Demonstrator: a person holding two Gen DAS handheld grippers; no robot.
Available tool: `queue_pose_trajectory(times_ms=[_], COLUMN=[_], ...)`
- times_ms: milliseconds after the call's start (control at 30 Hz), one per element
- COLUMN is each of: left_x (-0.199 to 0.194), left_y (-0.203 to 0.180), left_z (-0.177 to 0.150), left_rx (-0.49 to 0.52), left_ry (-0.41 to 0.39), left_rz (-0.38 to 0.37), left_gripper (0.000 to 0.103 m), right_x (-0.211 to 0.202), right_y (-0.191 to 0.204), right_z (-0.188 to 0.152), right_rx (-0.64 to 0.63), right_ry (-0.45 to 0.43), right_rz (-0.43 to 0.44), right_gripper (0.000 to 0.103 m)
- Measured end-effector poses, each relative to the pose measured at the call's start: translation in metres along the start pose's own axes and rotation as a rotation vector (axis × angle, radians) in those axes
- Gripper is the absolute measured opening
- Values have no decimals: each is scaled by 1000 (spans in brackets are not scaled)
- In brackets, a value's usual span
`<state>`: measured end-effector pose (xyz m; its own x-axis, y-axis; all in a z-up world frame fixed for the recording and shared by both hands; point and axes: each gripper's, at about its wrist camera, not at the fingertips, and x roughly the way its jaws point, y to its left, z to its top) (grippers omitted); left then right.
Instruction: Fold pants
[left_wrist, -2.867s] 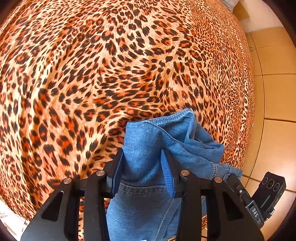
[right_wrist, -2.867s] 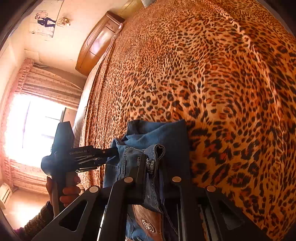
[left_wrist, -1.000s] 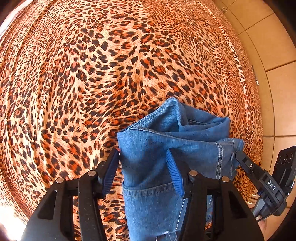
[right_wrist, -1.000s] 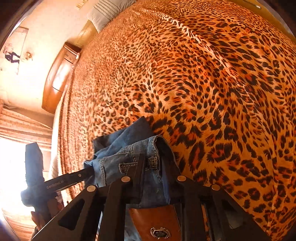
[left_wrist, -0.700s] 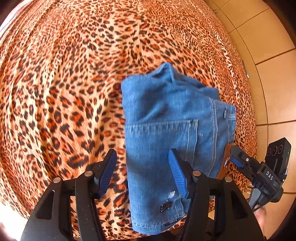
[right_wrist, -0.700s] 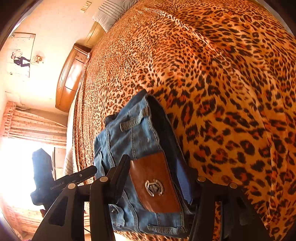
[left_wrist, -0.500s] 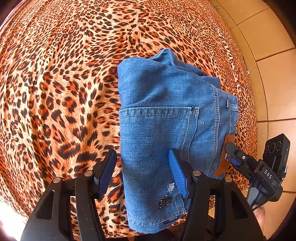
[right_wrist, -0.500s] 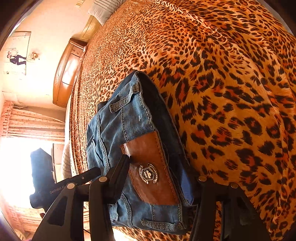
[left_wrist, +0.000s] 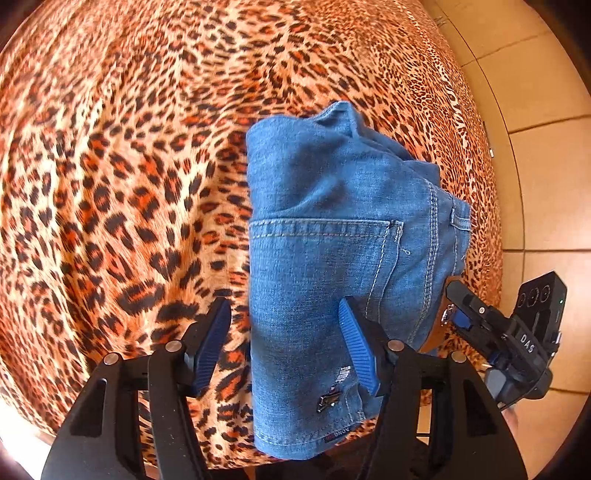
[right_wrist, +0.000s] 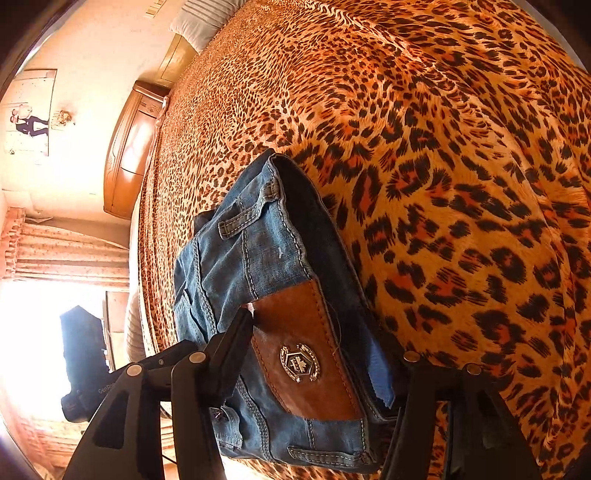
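The blue denim pants (left_wrist: 332, 258) lie folded in a compact bundle on the leopard-print bedspread (left_wrist: 129, 166), back pocket up, near the bed's edge. My left gripper (left_wrist: 286, 343) is open above the bundle's near left part, holding nothing. In the right wrist view the pants (right_wrist: 258, 266) show the waistband with a brown leather patch (right_wrist: 306, 350) and a belt loop. My right gripper (right_wrist: 317, 354) is open, its fingers standing either side of the waistband end. The right gripper (left_wrist: 495, 332) also shows at the right of the left wrist view.
The bedspread (right_wrist: 443, 166) stretches far ahead and to the side of the pants. Tiled floor (left_wrist: 546, 147) lies past the bed's right edge. A wooden headboard (right_wrist: 129, 147), a pillow (right_wrist: 199, 18) and a bright curtained window (right_wrist: 44, 295) are beyond.
Both grippers were shut on the pants and carried the fold over. They have since opened, let go and drawn back, leaving the folded bundle lying on the bed.
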<state>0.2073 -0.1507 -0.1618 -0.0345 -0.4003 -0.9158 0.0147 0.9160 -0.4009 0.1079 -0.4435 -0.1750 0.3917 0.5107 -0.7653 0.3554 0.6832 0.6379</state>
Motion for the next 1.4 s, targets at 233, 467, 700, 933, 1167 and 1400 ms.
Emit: queue_pose_trajectory(times_ms=[233, 467, 700, 933, 1167, 1400], left_x=[-13, 4, 3, -32, 7, 16], left_y=[15, -4, 4, 27, 13, -2], left_z=[32, 71, 74, 18, -52, -78], left_rx=[-98, -69, -99, -25, -25, 59], left_ry=[-25, 14, 1, 13, 176, 121], left_rz=[-84, 17, 16, -38, -83, 44], left_gripper=[61, 40, 40, 53, 53, 46], right_x=[-11, 22, 31, -7, -2, -18], right_y=[14, 62, 49, 24, 5, 4], right_z=[24, 52, 69, 22, -28, -43], right_rx=[-20, -213, -189, -122, -163, -263], right_ry=[-59, -8, -16, 27, 126, 162], right_rz=[-3, -82, -198, -28, -59, -74], right_gripper=[62, 17, 17, 50, 49, 10])
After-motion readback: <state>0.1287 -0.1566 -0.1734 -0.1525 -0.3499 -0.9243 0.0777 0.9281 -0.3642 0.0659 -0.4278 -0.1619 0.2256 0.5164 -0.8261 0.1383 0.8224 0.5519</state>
